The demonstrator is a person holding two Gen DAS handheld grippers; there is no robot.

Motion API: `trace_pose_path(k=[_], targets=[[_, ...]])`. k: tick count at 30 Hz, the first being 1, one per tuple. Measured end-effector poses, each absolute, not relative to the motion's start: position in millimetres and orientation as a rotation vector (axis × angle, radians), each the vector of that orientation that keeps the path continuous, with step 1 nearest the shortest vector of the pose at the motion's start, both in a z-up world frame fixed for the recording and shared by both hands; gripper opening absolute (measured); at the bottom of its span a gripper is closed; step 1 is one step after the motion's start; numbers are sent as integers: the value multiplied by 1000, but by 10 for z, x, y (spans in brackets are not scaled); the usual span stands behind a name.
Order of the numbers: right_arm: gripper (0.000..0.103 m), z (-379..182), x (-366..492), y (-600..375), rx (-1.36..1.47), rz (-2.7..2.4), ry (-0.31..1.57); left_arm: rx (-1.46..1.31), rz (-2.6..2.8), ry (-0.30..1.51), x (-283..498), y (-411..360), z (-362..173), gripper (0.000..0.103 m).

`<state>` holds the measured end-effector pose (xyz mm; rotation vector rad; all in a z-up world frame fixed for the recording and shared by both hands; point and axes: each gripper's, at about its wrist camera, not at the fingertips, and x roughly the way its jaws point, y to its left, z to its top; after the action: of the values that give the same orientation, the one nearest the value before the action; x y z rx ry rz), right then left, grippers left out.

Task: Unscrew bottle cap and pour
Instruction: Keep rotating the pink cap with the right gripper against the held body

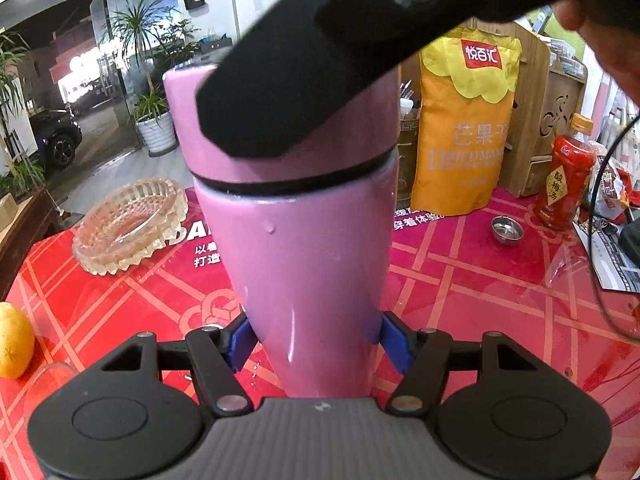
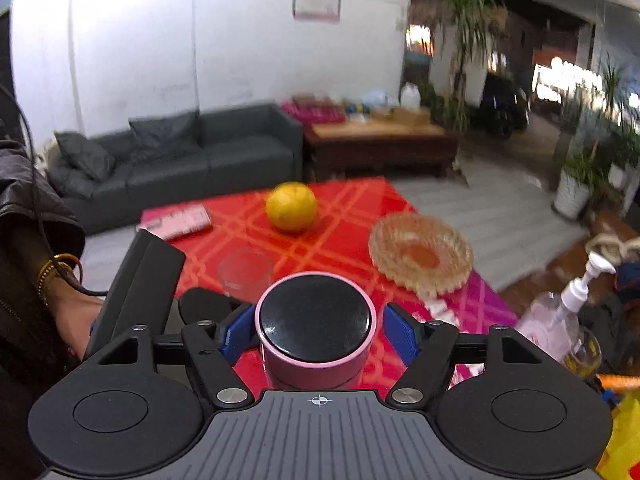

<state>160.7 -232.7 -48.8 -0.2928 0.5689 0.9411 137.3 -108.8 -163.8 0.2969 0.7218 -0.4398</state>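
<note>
A pink bottle (image 1: pixel 312 272) stands upright on the red table. My left gripper (image 1: pixel 314 340) is shut on its lower body, blue pads on both sides. Its pink cap (image 1: pixel 240 120) sits above a black seam; the right gripper's black body crosses in front of it. In the right wrist view the cap's black top (image 2: pixel 314 320) lies between my right gripper's (image 2: pixel 316 334) blue pads (image 2: pixel 400 338). The left pad is at the cap's rim and a small gap shows at the right pad. A clear glass (image 2: pixel 245 274) stands just beyond the cap.
A cut-glass dish (image 1: pixel 128 226) (image 2: pixel 420 256) stands left of the bottle. An orange (image 2: pixel 291 206) (image 1: pixel 14 344) lies nearby. A yellow snack bag (image 1: pixel 464 128), a red drink bottle (image 1: pixel 564 176) and a small metal cup (image 1: pixel 507 230) stand at the right. A pump bottle (image 2: pixel 560 316) is at the right wrist view's right edge.
</note>
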Motion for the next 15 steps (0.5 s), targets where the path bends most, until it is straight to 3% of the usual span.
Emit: trace_pose_path(k=[15], targets=[[72,-511,1462,-2357,-105,763,642,386,-502,613,1259,-1060,-1704,71]])
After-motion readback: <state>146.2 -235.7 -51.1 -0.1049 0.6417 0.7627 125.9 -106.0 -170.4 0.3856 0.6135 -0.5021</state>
